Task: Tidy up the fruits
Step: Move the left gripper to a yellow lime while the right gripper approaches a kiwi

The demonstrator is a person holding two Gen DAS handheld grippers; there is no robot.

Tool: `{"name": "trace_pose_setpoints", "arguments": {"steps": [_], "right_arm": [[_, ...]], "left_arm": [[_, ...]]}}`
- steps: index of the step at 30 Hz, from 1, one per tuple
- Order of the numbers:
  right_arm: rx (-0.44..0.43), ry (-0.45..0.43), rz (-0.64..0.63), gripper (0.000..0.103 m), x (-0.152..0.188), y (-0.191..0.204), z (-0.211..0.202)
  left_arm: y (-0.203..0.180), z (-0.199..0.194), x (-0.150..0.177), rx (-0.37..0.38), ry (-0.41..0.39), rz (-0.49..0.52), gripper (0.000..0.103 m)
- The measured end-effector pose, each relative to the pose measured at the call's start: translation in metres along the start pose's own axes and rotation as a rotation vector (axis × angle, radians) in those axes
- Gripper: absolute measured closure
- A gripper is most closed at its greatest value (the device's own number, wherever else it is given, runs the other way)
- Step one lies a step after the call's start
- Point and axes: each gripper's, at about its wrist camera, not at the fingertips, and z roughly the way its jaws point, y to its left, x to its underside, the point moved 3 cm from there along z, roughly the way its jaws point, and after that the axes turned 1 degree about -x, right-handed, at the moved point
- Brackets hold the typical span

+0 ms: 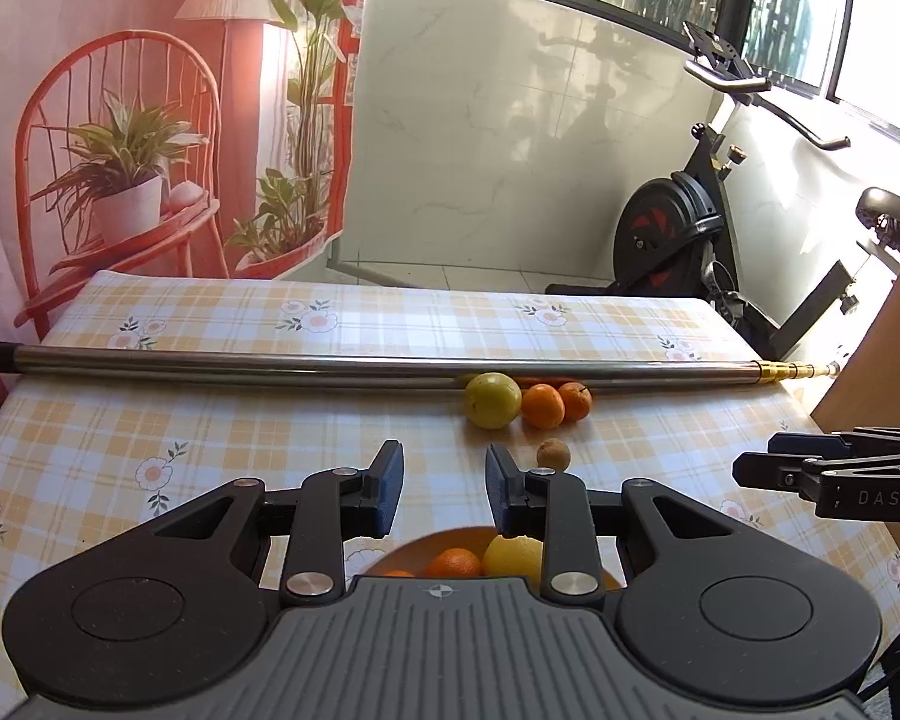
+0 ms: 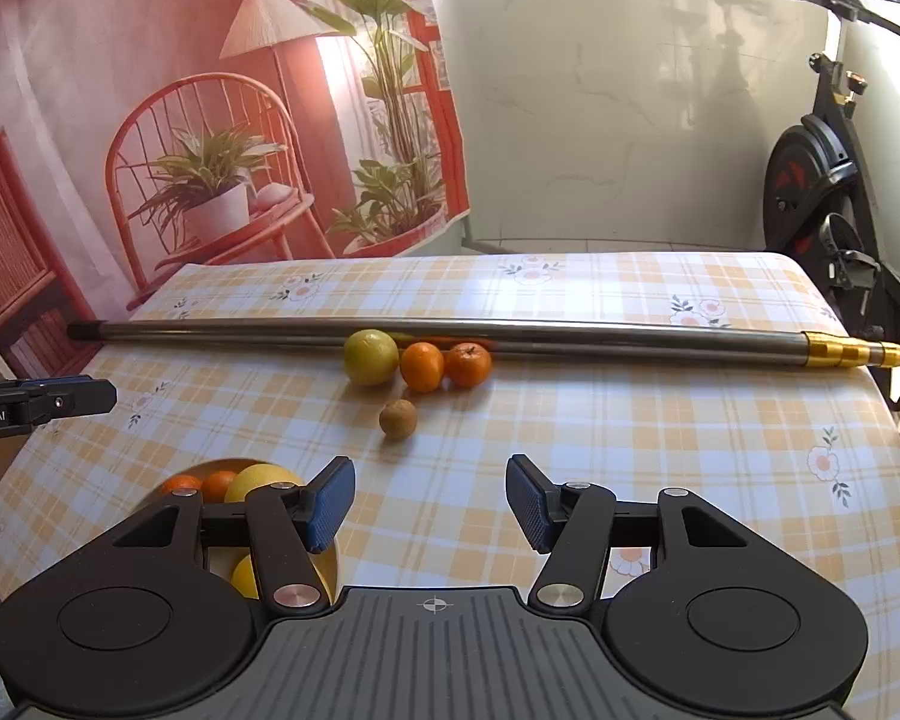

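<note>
Our left tongs [image 1: 444,489] hover with their blue pads spread apart and nothing between them, poised above the yellow bowl [image 1: 426,543] at the near edge of the table [image 1: 210,420]. Our right tongs [image 2: 431,507] are likewise wide apart and empty, held over bare tablecloth just right of that bowl [image 2: 330,570]. In the left wrist view the right tongs also show at the right border, side-on.

In the bowl we see a yellow lemon-like fruit [image 1: 513,555] beside an orange mandarin [image 1: 455,563], with a sliver of another orange fruit at the left; from the right wrist view the bowl holds two small orange fruits [image 2: 201,485] and a large yellow one [image 2: 261,480], and another yellow fruit shows lower down behind the finger linkage.

Farther out on the table, a yellow-green fruit [image 1: 492,400] sits touching a mandarin [image 1: 543,406], which touches a second mandarin [image 1: 575,400]; all three lie in a row just against a long metal pole [image 1: 330,366] that runs across the table, its brass-coloured tip [image 2: 852,353] pointing right. A small brown round fruit [image 1: 553,454] lies alone, nearer to us than the row, between it and the bowl.

Beyond the table hangs a printed backdrop [image 1: 150,120] of a red chair and plants, and an exercise bike [image 1: 690,240] stands to the right.
</note>
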Motion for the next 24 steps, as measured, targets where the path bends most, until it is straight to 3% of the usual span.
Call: {"name": "trace_pose_setpoints", "arguments": {"steps": [9,17,24], "right_arm": [[-0.02,-0.029,-0.025,0.05,-0.03,-0.007,0.021],[-0.04,0.045,-0.094,0.06,-0.028,-0.001,0.084],[-0.1,0.086,-0.059,0.062,-0.035,-0.001,0.127]], "left_arm": [[-0.015,0.03,-0.033,0.024,-0.011,-0.003,0.071],[-0.006,0.068,-0.039,0.016,0.027,-0.003,0.067],[0.001,0.105,-0.044,0.052,0.071,-0.045,0.067]]}}
